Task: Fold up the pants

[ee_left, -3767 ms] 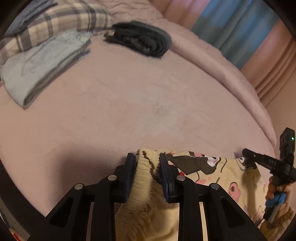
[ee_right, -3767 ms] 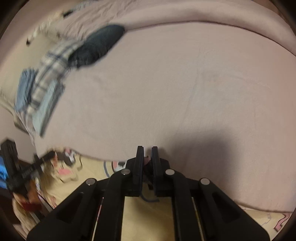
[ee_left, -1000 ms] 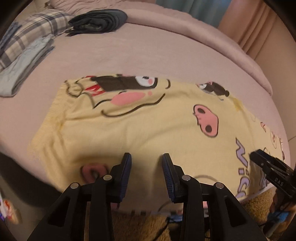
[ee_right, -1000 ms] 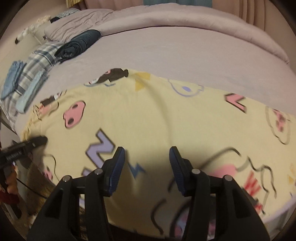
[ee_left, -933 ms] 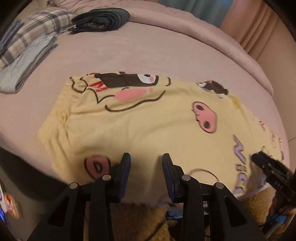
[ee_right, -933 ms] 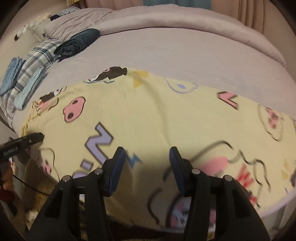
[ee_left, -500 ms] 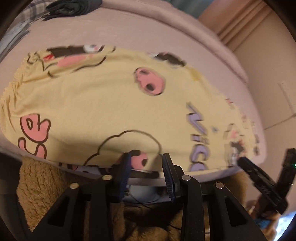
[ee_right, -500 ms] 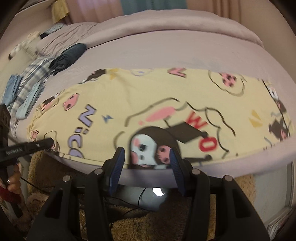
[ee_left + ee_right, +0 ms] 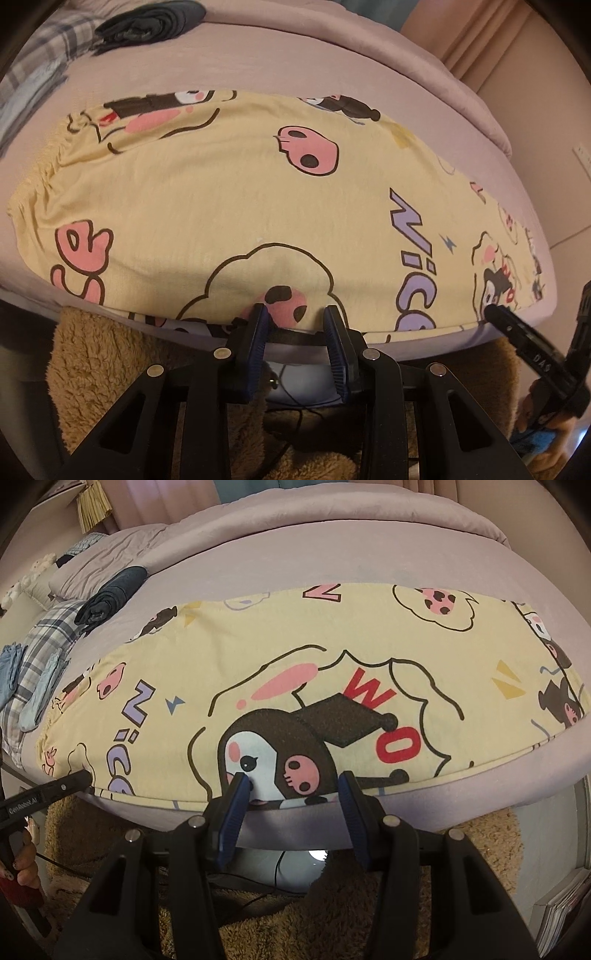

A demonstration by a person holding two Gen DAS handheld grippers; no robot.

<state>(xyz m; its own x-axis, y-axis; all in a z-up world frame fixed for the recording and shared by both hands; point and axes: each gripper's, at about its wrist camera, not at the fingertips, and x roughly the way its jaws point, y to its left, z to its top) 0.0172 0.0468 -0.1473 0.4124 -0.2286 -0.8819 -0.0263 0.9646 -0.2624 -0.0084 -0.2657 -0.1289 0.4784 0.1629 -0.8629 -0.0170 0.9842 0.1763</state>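
Since a second ago the pants [image 9: 236, 192] lie spread flat on the bed [image 9: 295, 62], long axis crosswise, near hem just ahead of both hand-held grippers, left [image 9: 295, 325] and right [image 9: 291, 794], which have backed off open and empty.

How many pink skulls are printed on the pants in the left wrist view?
2: one skull on the upper middle of the pants, another at the near edge between the left gripper fingers. Folded-under fabric may hide more.
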